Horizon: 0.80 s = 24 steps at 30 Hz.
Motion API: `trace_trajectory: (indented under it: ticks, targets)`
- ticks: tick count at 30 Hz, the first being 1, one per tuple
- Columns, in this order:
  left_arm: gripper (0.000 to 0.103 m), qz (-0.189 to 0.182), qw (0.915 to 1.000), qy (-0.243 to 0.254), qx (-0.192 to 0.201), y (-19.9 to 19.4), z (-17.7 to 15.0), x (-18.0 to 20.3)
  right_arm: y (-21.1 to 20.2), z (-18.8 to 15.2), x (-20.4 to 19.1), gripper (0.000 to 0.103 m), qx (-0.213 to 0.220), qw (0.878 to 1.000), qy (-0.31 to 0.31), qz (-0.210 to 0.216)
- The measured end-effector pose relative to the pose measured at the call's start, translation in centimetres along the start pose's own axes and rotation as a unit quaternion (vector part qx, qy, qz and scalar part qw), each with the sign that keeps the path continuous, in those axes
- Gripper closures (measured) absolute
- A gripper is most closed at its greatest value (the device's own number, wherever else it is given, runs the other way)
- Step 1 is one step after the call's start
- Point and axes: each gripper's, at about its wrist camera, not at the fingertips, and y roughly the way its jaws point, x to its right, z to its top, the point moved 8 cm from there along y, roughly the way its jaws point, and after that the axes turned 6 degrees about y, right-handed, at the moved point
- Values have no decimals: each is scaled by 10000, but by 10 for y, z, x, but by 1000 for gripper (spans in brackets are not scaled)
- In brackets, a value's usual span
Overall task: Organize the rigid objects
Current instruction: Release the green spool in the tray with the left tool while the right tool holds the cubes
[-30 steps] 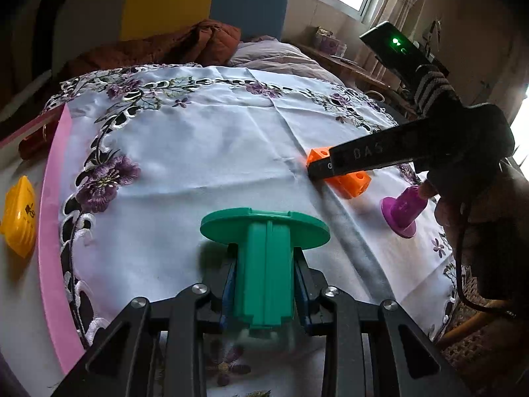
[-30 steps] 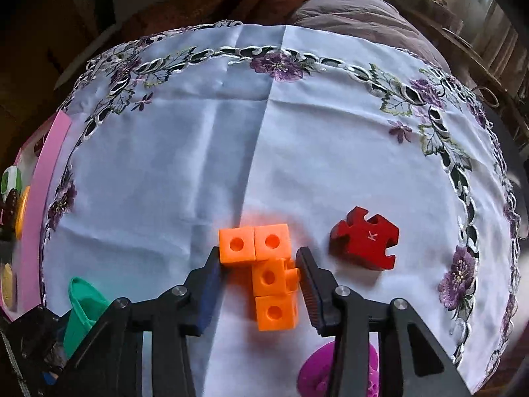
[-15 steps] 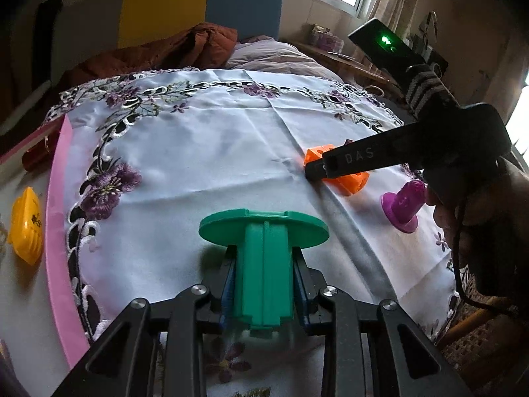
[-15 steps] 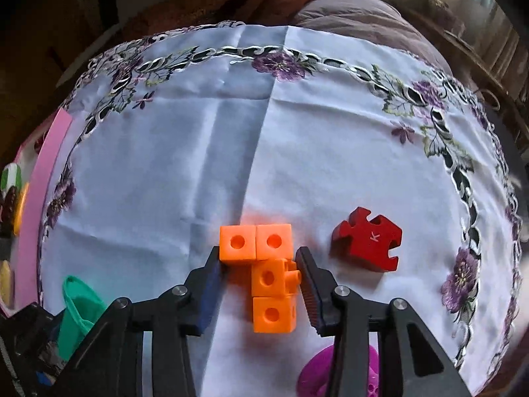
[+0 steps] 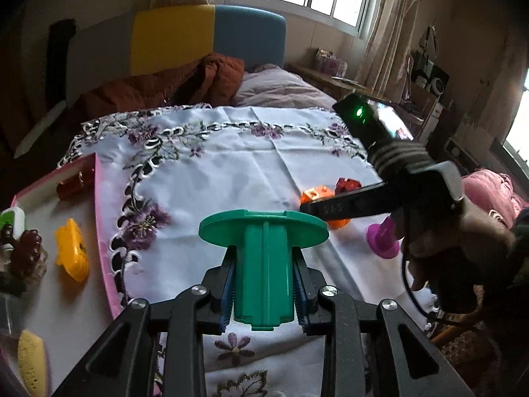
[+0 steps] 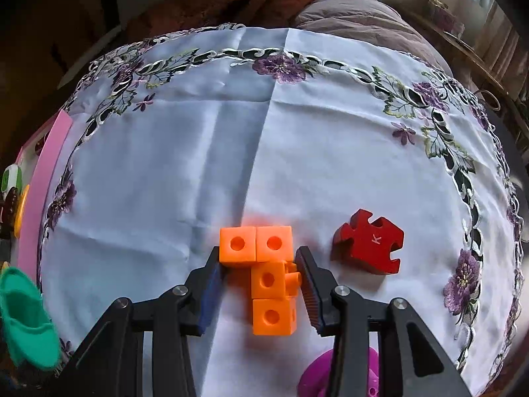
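A white embroidered tablecloth (image 6: 198,165) covers the tabletop, its middle bare; a pink-rimmed tray (image 5: 102,231) borders its left edge. The left gripper (image 5: 264,284) clamps a smooth green flanged spool (image 5: 263,264). The right gripper (image 6: 261,281), fingers spread, straddles the orange holed cube block (image 6: 269,264) without clear contact. Only the right view fully shows the red puzzle piece (image 6: 368,246).

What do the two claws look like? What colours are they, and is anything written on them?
Both claws are black frames with silver round screws. The left claw has blue ribbed pads inside its fingers. The right claw has a blue pad on one finger and a dark ribbed one on the other. From the side, the right claw shows pale letters, a ribbed block, a green light and a black cable.
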Motion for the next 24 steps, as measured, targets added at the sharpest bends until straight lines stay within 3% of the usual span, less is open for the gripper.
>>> trace_trajectory:
  ticks: [18,24]
  targets:
    - [73,69,9993,-237,288,-40,10,-20,0,1,-1,59,52,9999,-118,-64]
    - [73,-1,9978,-596,302,-57,3,-47,-1,2,-1,59,65,9998,-157,-101]
